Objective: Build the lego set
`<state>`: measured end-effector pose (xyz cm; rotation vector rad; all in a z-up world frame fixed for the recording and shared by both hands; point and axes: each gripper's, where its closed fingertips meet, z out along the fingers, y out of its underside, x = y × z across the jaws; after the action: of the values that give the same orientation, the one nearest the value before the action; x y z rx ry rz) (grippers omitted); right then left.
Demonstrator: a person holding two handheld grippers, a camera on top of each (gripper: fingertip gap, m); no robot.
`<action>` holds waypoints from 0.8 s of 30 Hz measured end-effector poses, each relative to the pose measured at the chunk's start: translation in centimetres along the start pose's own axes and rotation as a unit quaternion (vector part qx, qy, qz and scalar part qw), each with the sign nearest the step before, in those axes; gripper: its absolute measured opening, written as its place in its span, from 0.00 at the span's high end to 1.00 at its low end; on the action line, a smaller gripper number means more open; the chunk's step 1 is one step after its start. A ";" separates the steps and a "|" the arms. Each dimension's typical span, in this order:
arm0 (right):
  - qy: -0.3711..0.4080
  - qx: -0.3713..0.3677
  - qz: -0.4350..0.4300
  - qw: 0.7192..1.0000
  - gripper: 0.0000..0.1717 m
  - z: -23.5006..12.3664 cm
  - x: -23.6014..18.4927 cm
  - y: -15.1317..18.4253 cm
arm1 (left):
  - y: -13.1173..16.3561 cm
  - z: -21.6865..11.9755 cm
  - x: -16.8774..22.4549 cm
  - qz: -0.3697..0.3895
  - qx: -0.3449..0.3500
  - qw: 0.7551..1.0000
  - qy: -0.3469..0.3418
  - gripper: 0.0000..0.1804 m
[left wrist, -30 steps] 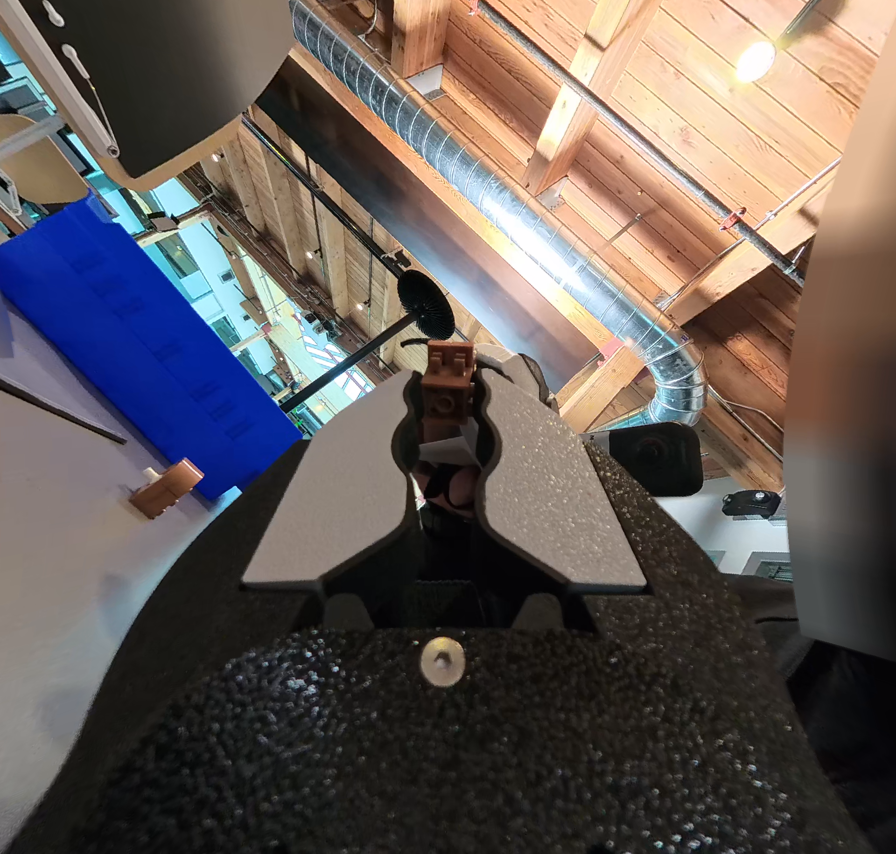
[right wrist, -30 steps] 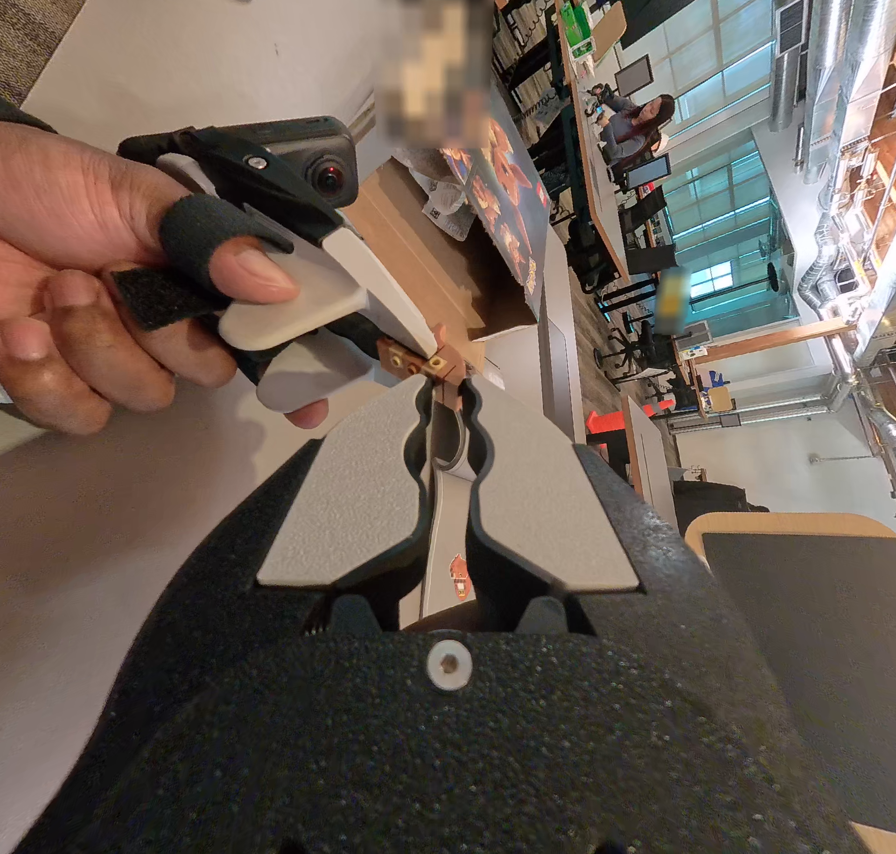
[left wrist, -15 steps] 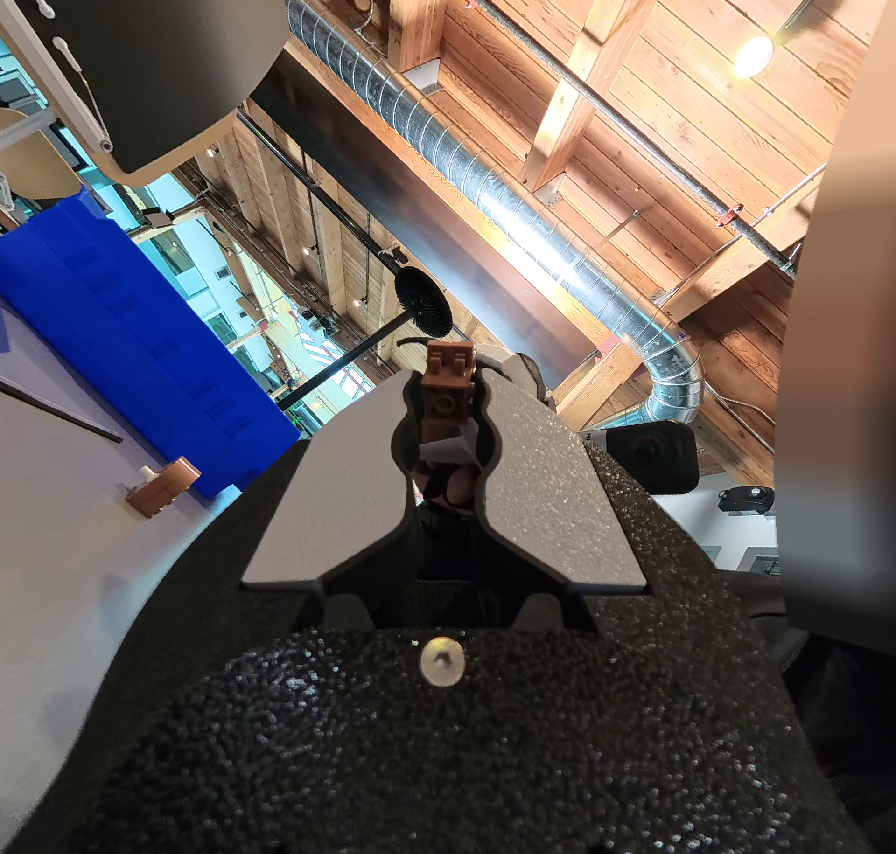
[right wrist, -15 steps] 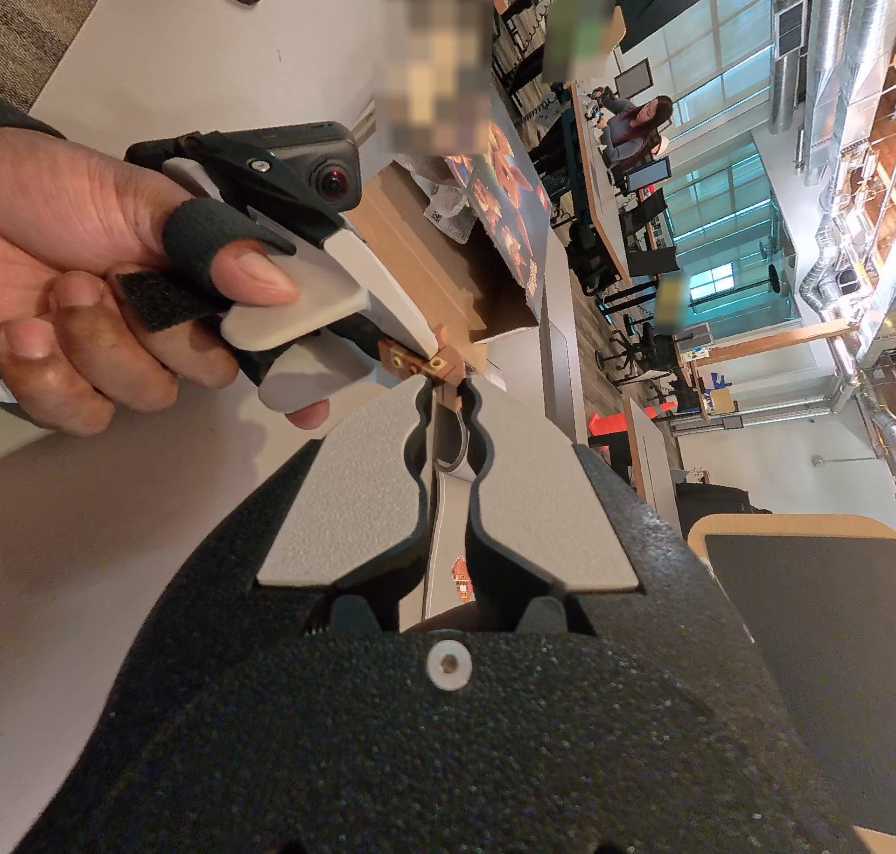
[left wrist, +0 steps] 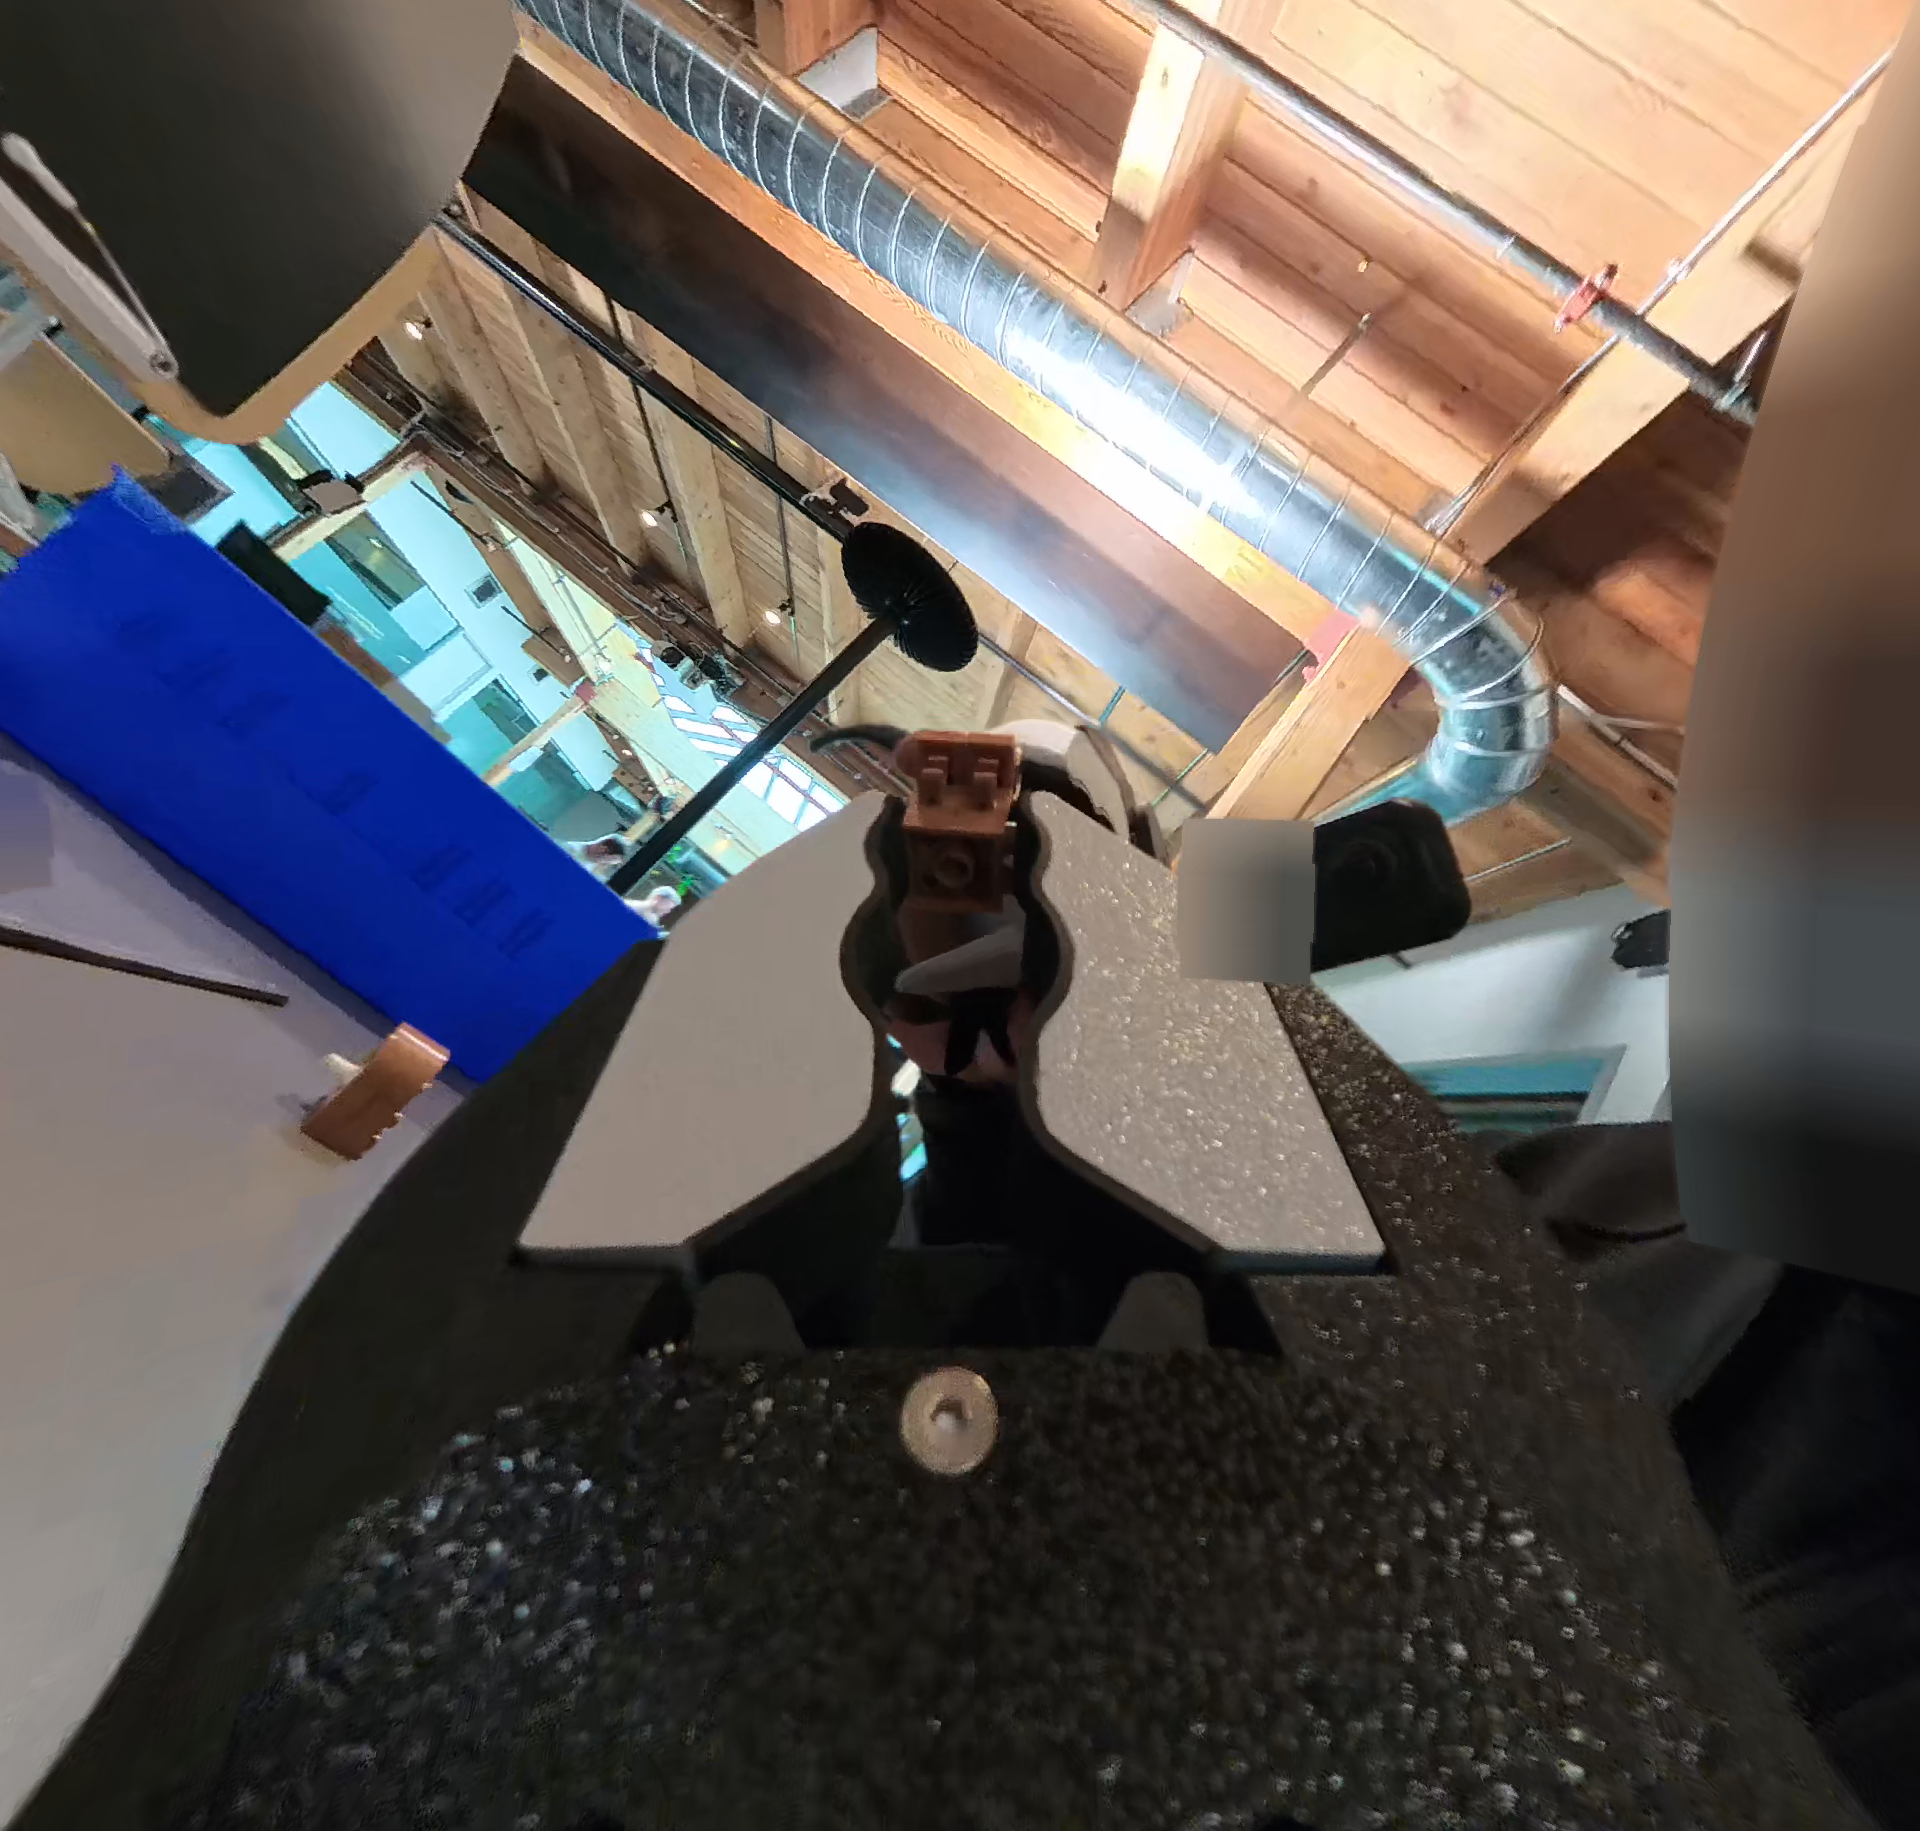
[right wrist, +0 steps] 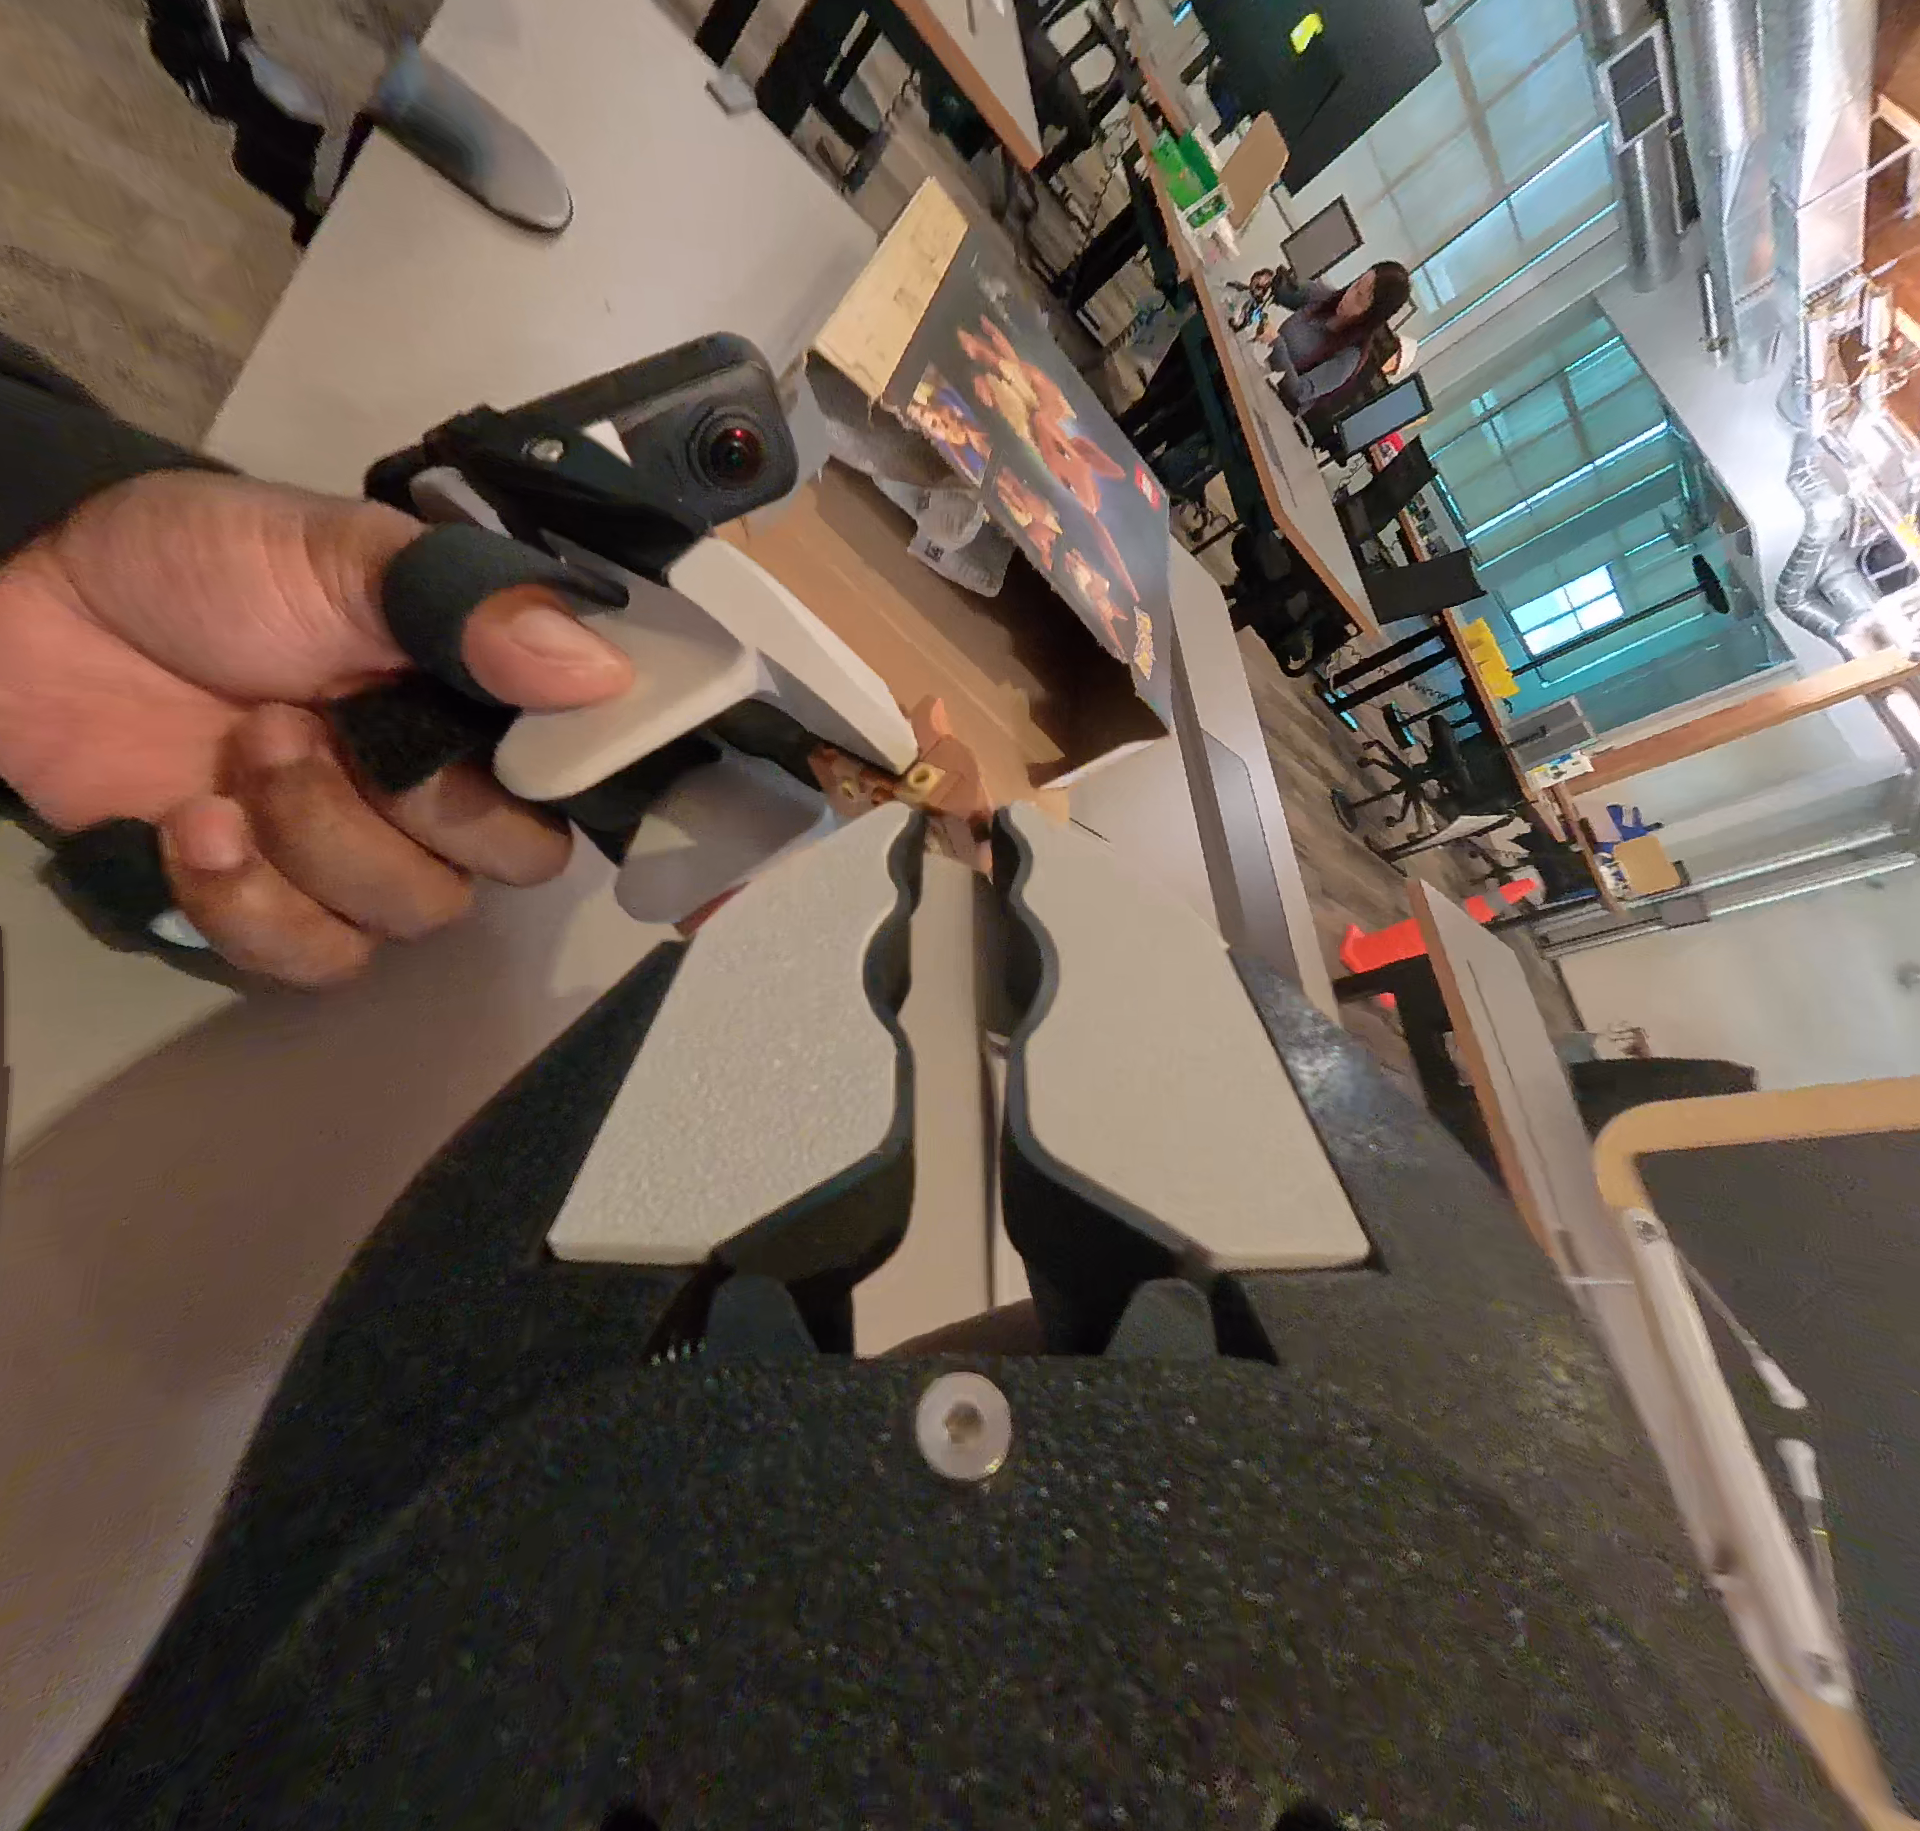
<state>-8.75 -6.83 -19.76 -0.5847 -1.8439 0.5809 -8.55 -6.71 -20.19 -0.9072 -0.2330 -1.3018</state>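
My left gripper is shut on a small brown brick assembly and holds it up in the air, with a brown clip piece sticking out past the fingertips. In the right wrist view a hand holds the left gripper with the brown assembly at its fingertips. My right gripper meets it tip to tip, its pads closed on the brown piece at the assembly's end. The right gripper's camera shows just behind the assembly in the left wrist view.
A loose brown brick lies on the grey table near a blue bin. An open cardboard box with a picture lid stands behind the grippers. A chair back is at the right. A person sits far off. Less than 4 cm separates the two grippers' tips.
Both grippers keep their hold on the brown assembly. The right wrist view has swung and blurred, showing more of the table and box. The left wrist view has tilted slightly.
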 end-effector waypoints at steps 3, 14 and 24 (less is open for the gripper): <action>-0.012 0.024 0.058 0.998 0.88 -0.5 -0.3 -0.1 | -0.3 0.0 0.4 0.050 -0.013 0.999 -0.009 0.90; -0.048 0.052 0.186 0.980 0.91 -1.4 -0.2 -0.5 | -0.5 -0.4 1.1 0.307 -0.095 0.945 -0.062 0.89; -0.057 0.038 0.181 0.981 0.89 -1.0 -1.1 0.0 | 0.5 -0.1 1.1 0.381 -0.119 0.914 -0.075 0.90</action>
<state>-7.42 -7.43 -20.20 -0.8595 -1.8217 0.9400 -7.85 -7.58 -19.80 -1.1534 0.1648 -0.5351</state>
